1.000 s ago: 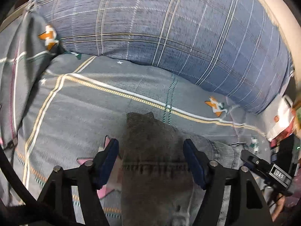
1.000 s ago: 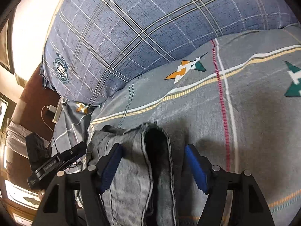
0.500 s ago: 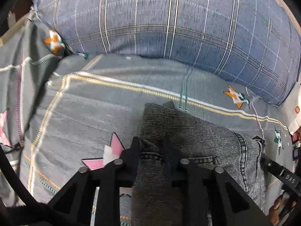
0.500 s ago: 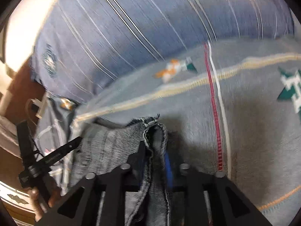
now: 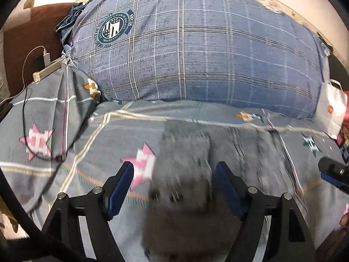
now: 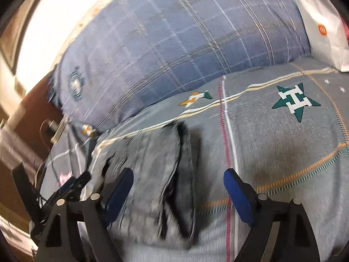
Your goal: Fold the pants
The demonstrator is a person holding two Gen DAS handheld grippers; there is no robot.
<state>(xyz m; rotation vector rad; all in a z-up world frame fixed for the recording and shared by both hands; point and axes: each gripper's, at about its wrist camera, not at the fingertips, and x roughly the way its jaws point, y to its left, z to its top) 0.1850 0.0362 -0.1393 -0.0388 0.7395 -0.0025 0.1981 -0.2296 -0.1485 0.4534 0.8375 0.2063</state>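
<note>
Grey denim pants [image 5: 185, 163] lie folded on the grey star-patterned bedspread [image 5: 91, 144], blurred by motion. My left gripper [image 5: 174, 179] hovers over their left part, its jaws opening; the blue pads [image 5: 121, 184] stand apart from the cloth and press on nothing. In the right wrist view the same pants [image 6: 152, 174] show a dark open hem at their right edge. My right gripper [image 6: 178, 187] is also opening above them, its pads [image 6: 236, 193] wide and clear of the fabric. Each view shows the other gripper at its edge.
A big blue plaid pillow [image 5: 196, 50] fills the back of the bed. A white paper bag [image 6: 322, 28] stands at the right. A charger cable [image 5: 28, 113] and a power strip [image 5: 47, 71] lie at the left by the brown headboard [image 5: 28, 43].
Both grippers shut on the pants half a second ago, then let go and pulled back and up. The pants now lie flat and more of the pillow shows.
</note>
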